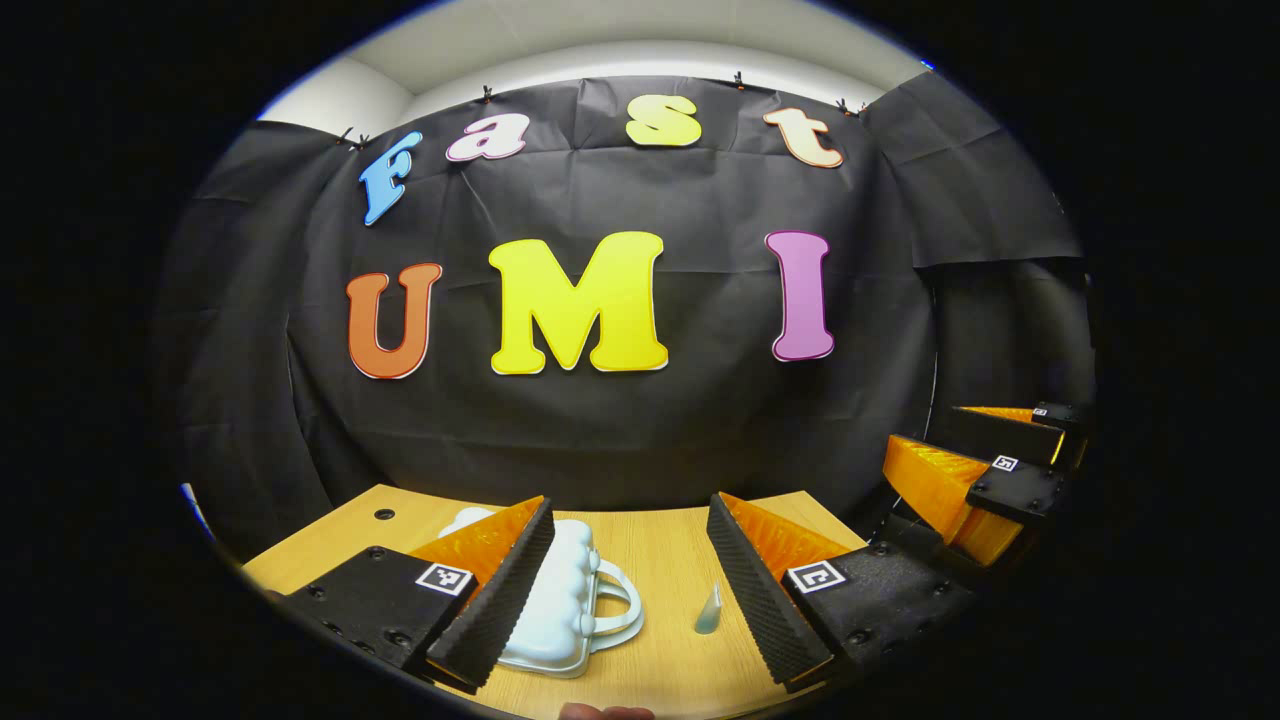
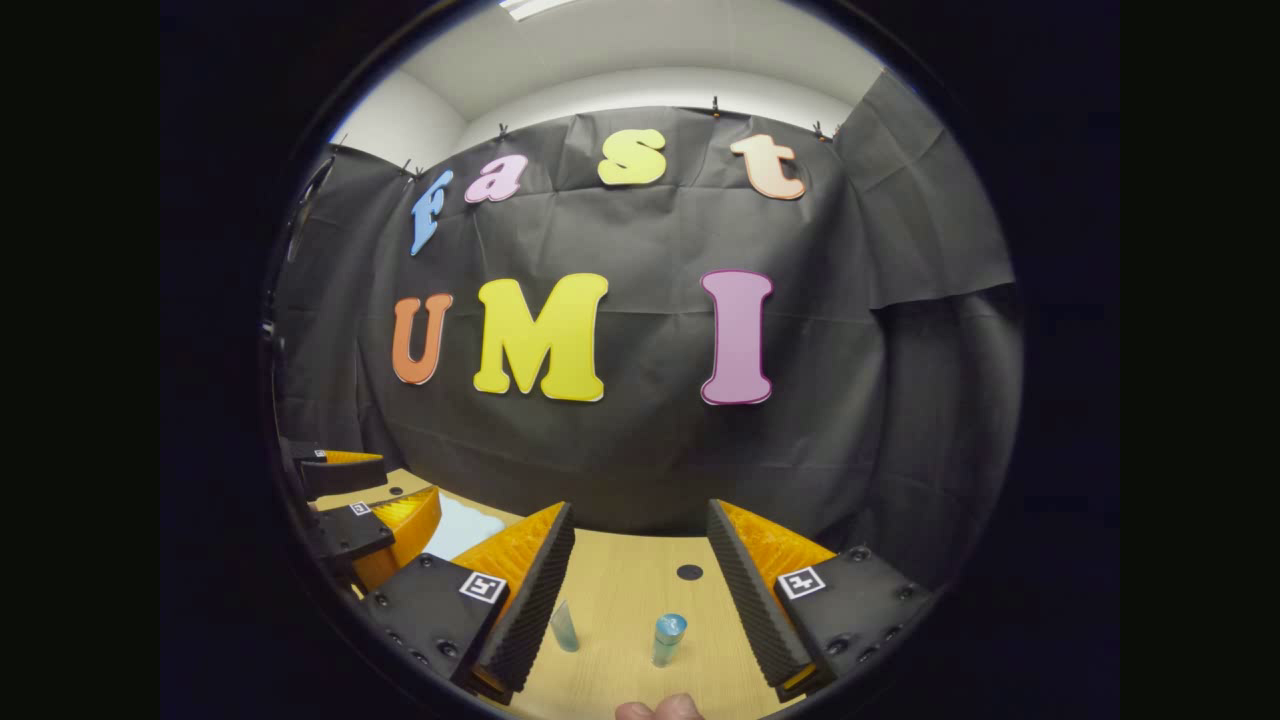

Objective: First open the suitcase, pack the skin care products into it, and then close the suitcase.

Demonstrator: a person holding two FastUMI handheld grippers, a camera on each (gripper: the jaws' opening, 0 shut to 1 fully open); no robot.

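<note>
Suitcase: one small pale blue hard-shell suitcase (image 1: 560, 600) lies flat and closed on the wooden table (image 1: 660, 560), toward the table's left side in the left gripper view. Its white carry handle (image 1: 620, 600) points to the right, toward the table's middle; the ribbed shell faces up. Its long axis cannot be told, since the left finger covers part of it. In the right gripper view a pale blue corner of it (image 2: 465, 525) shows near the table's back left edge.

Skin care products: two counted. One small clear tube (image 2: 565, 625) stands upright with its narrow end up, long axis vertical; it also shows in the left gripper view (image 1: 708, 610), right of the handle and apart from it. One small blue-capped bottle (image 2: 668, 640) stands upright beside the tube, near but not touching. Both are near the table's front edge.

Left gripper (image 1: 630, 590): jaws wide apart, holding nothing, hovering above the table with the suitcase behind its left finger.

Right gripper (image 2: 640, 600): jaws wide apart, holding nothing; tube and bottle sit in the gap ahead of it, untouched.

Other things: two dark round holes in the tabletop (image 2: 689, 572) (image 1: 384, 514). A fingertip of the person (image 2: 660, 708) shows at the bottom rim.

In the way: the left gripper's finger overlaps the suitcase in its own view.
</note>
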